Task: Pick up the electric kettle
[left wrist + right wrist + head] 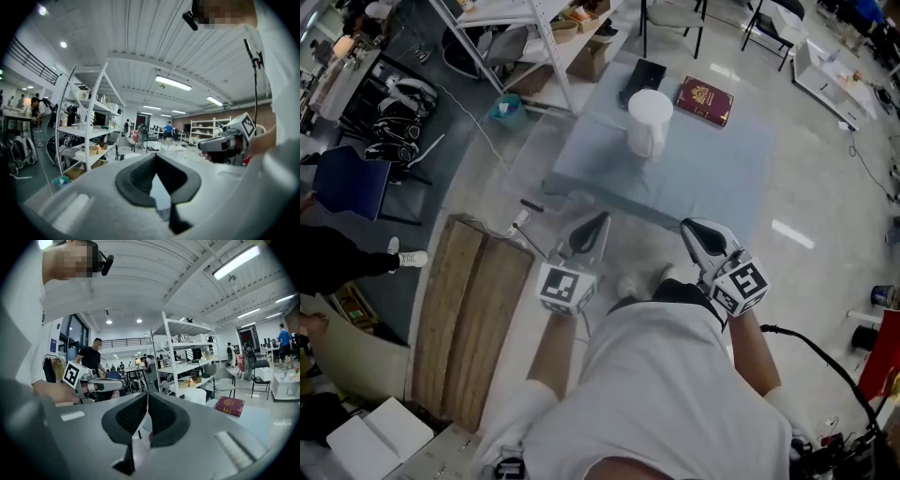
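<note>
Kettle: the white kettle (649, 120) stands upright on the grey table (712, 178), towards its far side and well ahead of both your grippers. Its top looks shut, so you cannot tell what it holds.
Left gripper: your left gripper (600, 223) hangs low in front of you, just short of the table's near edge. Its fingers (136, 178) meet at the tips, with nothing between them.
Right gripper: your right gripper (689, 228) is beside the left one, at the table's near edge. Its fingers (129, 416) are pressed together and hold nothing.
Table: a red book (704, 100) lies flat just right of the kettle. A flat black thing (642, 80) lies behind the kettle, partly hidden by it.
Rack: a white rack (544, 47) stands beyond the table's left corner. On one shelf sit small baskets (183, 384) with things in them that are too small to name.
Box: a cardboard box (592, 58) sits on the floor under the rack, its contents hidden.
Bin: a small teal bin (506, 108) sits on the floor by the rack's foot, with something pale in it.
Boards: wooden boards (469, 319) lie flat on the floor to your left.
</note>
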Tool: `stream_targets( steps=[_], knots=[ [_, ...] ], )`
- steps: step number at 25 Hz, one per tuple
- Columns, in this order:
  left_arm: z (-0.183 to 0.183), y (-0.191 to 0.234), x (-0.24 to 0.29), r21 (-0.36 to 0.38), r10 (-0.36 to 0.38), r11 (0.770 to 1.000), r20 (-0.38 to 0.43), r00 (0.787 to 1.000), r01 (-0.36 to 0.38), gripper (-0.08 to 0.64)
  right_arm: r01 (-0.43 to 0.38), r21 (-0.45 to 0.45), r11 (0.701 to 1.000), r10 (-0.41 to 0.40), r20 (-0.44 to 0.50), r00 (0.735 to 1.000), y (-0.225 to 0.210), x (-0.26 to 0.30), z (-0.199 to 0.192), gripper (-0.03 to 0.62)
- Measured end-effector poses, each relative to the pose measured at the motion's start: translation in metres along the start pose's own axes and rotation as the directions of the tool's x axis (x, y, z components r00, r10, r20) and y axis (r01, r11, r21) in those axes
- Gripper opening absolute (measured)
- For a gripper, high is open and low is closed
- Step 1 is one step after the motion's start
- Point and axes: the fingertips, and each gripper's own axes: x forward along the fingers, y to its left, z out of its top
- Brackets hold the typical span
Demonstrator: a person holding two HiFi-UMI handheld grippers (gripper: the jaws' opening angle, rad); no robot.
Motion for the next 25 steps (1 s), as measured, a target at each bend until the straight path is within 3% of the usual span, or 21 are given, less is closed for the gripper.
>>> stream_targets(
  steps=[9, 25],
  knots=[
    [0.000, 0.017, 0.021, -0.001, 0.024, 1.000, -0.026, 0.999, -0.024, 0.002, -0.032, 0.019, 0.999, 0.032, -0.003, 0.999, -0.028, 0.024, 0.002, 0.015],
    [0.011, 0.056, 0.104, 0.024, 0.077, 0.997, -0.031, 0.997, -0.077, 0.002, -0.117, 0.020, 0.993, 0.117, -0.006, 0.993, -0.118, 0.088, 0.022, 0.015]
  ],
)
